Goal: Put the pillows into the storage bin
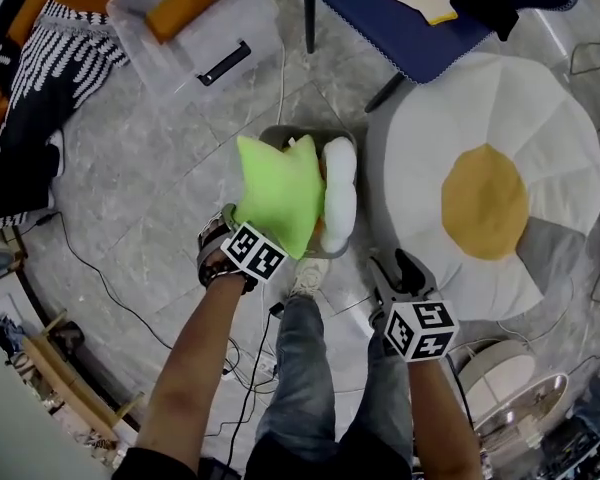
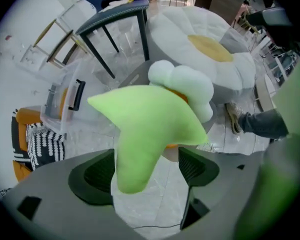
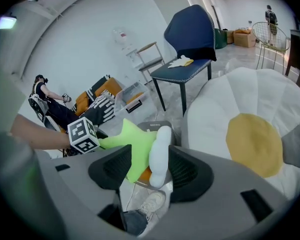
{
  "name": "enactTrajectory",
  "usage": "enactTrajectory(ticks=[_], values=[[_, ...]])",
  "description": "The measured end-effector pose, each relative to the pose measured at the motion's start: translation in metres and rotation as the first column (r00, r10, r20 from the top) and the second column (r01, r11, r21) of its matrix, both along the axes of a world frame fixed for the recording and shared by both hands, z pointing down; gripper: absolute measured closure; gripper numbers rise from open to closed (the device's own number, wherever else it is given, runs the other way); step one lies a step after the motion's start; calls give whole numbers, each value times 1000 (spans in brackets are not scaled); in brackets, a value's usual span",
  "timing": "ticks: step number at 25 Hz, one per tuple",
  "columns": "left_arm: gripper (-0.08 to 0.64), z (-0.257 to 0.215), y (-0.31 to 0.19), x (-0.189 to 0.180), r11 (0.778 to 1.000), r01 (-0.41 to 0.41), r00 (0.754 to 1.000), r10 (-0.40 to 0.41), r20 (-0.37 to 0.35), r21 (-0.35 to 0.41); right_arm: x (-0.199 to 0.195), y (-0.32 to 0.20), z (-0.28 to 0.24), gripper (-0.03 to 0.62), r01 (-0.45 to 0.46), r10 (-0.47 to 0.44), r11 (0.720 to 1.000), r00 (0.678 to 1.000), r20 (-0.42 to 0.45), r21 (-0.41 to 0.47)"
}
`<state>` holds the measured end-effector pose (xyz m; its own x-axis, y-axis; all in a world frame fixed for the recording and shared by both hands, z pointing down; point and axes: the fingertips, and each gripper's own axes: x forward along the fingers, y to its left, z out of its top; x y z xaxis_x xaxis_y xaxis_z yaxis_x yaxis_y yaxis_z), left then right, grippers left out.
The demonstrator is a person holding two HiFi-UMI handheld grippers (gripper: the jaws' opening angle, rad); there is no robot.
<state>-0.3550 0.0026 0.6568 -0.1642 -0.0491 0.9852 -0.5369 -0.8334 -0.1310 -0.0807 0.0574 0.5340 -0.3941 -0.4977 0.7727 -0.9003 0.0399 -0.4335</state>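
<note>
**Desk:** What have your grippers got hold of?

**Me:** Nothing is clamped. My left gripper point(image 2: 146, 171) points straight down with its jaws spread as wide as they go. One arm of the green star pillow point(image 1: 278, 196) hangs in the gap between them. The pads are not squeezing it. The arm lies close against the left pad, but I cannot tell whether it touches. My right gripper point(image 3: 149, 171) has its jaws partly apart with nothing between them; it sits at 4 o'clock from the pillows, well clear of them.

**Desk:** Where are the pillows?

**Me:** In the head view, the green star stands up out of the grey storage bin point(image 1: 302, 130), straight ahead of my legs at 12 o'clock. The white pillow point(image 1: 339, 193) is pressed against its 3 o'clock side, also in the bin. The big fried-egg cushion point(image 1: 490, 183) lies on the floor at 3 o'clock from the bin. A clear box point(image 1: 195, 28) is at 11 o'clock and a blue chair point(image 1: 400, 13) at 1 o'clock.

**Desk:** What can't you make out?

**Me:** From above, the green star hides my left jaws, and the pillows cover most of the bin, leaving only the rim showing. An orange thing point(image 1: 320, 230) shows as a sliver between the two pillows; I cannot tell what it is. The frame's top edge cuts off the chair
</note>
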Motion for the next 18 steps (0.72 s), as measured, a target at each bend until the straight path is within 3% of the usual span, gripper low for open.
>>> enactTrajectory(ticks=[7, 10, 14, 18], values=[[158, -79, -23, 35, 991, -56, 993, 68, -97, 122, -6, -16, -59, 350, -28, 26, 995, 1000, 17, 95], [158, -121, -24, 55, 990, -9, 982, 35, -186, 143, 0, -18, -96, 357, -45, 41, 989, 999, 28, 139], [158, -188, -19, 86, 980, 135, 930, -76, -360, 143, 9, -16, -161, 365, -76, 66, 974, 996, 53, 211], [160, -264, -20, 122, 970, 176, 879, -79, -470, 167, 26, -14, -226, 402, -89, 84, 953, 996, 30, 289]])
